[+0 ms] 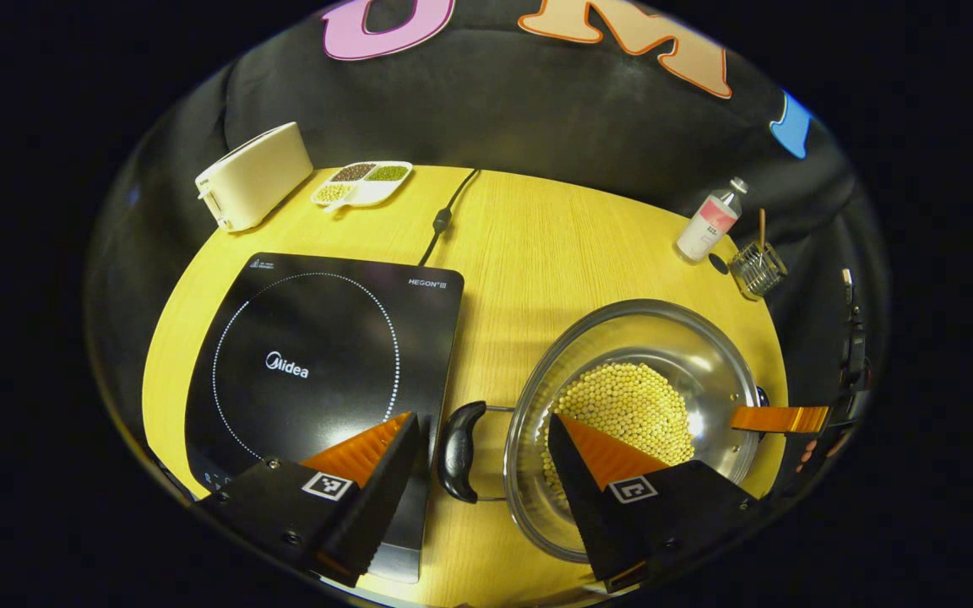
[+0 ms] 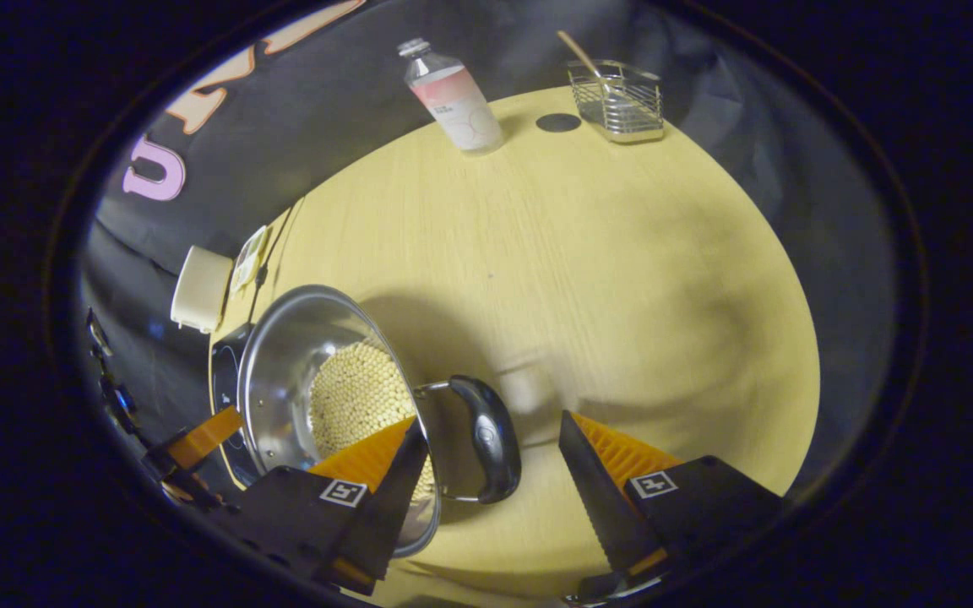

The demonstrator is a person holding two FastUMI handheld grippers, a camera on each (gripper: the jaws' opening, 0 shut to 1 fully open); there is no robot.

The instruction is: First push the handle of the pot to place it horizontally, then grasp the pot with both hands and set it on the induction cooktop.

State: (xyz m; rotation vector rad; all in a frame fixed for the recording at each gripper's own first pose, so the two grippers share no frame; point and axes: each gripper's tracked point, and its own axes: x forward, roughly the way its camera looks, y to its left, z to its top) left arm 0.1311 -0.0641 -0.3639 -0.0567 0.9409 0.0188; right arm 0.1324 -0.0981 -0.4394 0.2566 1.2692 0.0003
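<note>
A steel pot holding yellow beans stands on the wooden table, to the right of the black induction cooktop. Its black left handle lies flat, pointing toward the cooktop. My left gripper is open, with that handle between its fingers and untouched. In the right gripper view the pot sits at the left, and its other black handle lies flat between the fingers of my open right gripper. The right gripper's orange finger shows at the pot's far side.
A cream toaster and a divided dish of beans stand at the back left. The cooktop's cord runs to the back edge. A bottle and a wire basket stand at the back right.
</note>
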